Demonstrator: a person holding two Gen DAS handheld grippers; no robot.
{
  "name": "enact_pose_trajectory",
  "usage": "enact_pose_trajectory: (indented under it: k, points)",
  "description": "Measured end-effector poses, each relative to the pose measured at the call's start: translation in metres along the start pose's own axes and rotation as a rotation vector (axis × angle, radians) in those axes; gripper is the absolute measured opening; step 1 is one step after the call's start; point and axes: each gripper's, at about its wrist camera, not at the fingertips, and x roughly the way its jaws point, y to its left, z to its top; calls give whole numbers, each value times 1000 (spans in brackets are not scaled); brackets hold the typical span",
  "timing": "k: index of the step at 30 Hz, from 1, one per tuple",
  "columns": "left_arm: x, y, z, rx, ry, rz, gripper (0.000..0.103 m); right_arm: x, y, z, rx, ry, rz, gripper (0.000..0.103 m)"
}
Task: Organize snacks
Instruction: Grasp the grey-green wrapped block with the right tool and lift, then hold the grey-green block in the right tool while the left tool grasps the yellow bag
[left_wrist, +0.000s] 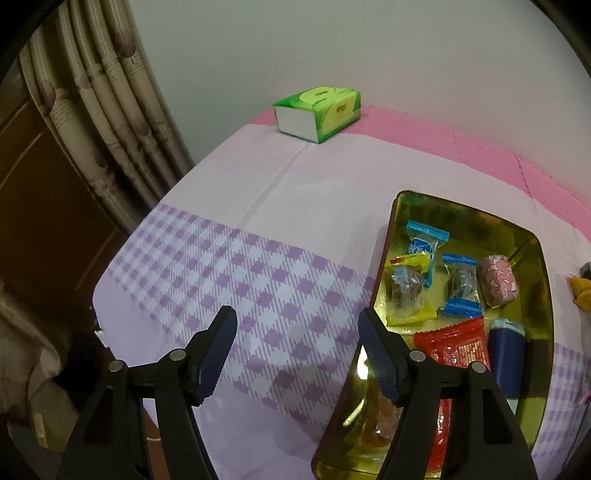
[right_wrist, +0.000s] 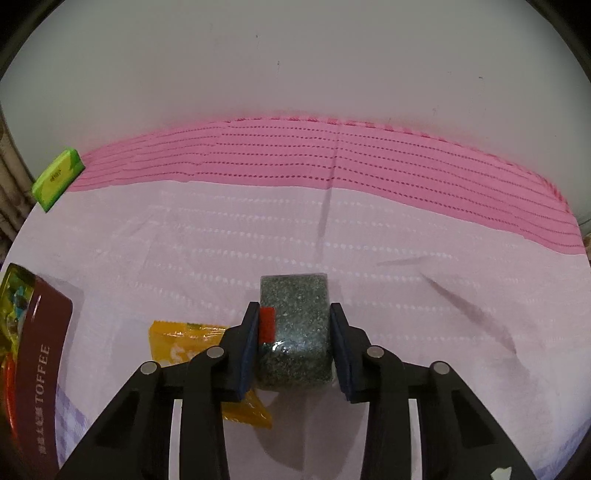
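Pads of the right gripper (right_wrist: 293, 345) clamp a speckled dark snack block (right_wrist: 295, 332) at lower centre, a yellow packet (right_wrist: 177, 341) just left. Left gripper (left_wrist: 297, 354) gapes empty beside the gold tin (left_wrist: 535, 295) of snacks; green tissue box (left_wrist: 317, 112) sits far back.

**A covered table against a bare wall**

A pale, plain wall (right_wrist: 295, 55) stands behind the table. A tablecloth (left_wrist: 258, 206) covers it, lilac with purple checks and a pink band at the back. Patterned curtains (left_wrist: 103, 110) hang left, beside dark brown wooden panelling (left_wrist: 40, 206). The light is dim.
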Motion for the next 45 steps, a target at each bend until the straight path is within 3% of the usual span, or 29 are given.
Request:
enact_pose_trajectory:
  k: [4,10,23,28,37,45]
  points:
    - [-10,-15,4,20,-9,-11,69,-7,-9,-11,-3,-13,3,34]
    - [-31,-63,10,121,-56,-52,69,-19,-28,-25,-18,-45,-70,33]
    - [-55,-203,18,352,-99,-326,69,-37,-80,-56,70,-66,-173,33]
    - [-53,-259,18,410,-44,-471,69,-41,-91,-65,101,-68,-180,33]
    - [-41,-325,19,452,-10,-526,69,-43,-91,-68,114,-82,-168,34]
    - [-18,-370,15,464,56,-514,69,-43,-95,-68,120,-82,-159,34]
